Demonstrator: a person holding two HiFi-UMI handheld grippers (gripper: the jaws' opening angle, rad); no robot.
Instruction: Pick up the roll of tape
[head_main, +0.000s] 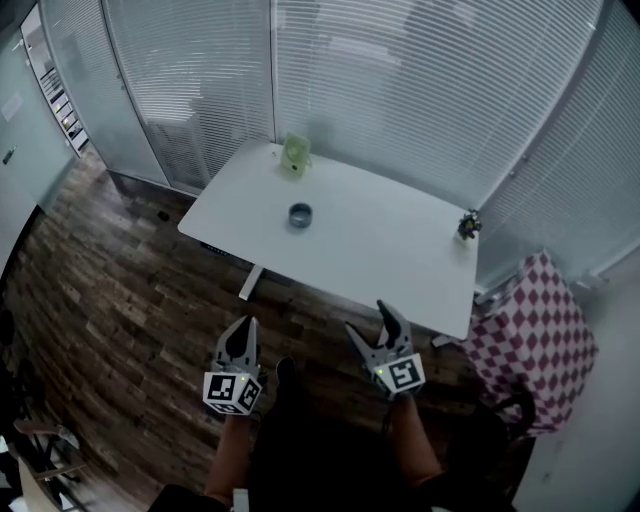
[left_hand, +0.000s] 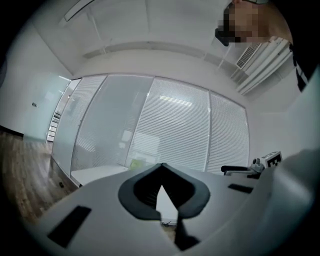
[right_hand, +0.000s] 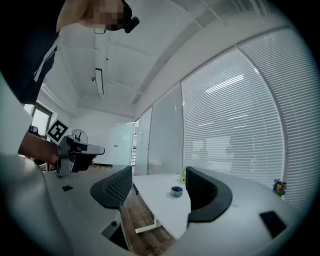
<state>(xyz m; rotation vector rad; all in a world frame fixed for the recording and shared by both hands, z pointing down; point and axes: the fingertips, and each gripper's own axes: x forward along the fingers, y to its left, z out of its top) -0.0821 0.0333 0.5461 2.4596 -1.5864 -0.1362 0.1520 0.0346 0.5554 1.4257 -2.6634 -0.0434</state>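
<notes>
The roll of tape (head_main: 300, 215), a small blue-grey ring, lies near the middle of the white table (head_main: 400, 260). Both grippers are held over the wooden floor, well short of the table's near edge. My left gripper (head_main: 244, 326) is shut with nothing in it; its tips (left_hand: 161, 166) touch. My right gripper (head_main: 367, 318) is open and empty. In the right gripper view the tape roll (right_hand: 176, 191) shows far off between the spread fingers (right_hand: 206, 192), slightly right of the gripper's (right_hand: 160, 187) centre line.
A pale green object (head_main: 295, 155) stands at the table's far edge, and a small dark ornament (head_main: 468, 225) at its right end. A pink checkered cloth (head_main: 540, 330) lies right of the table. Glass walls with blinds run behind it.
</notes>
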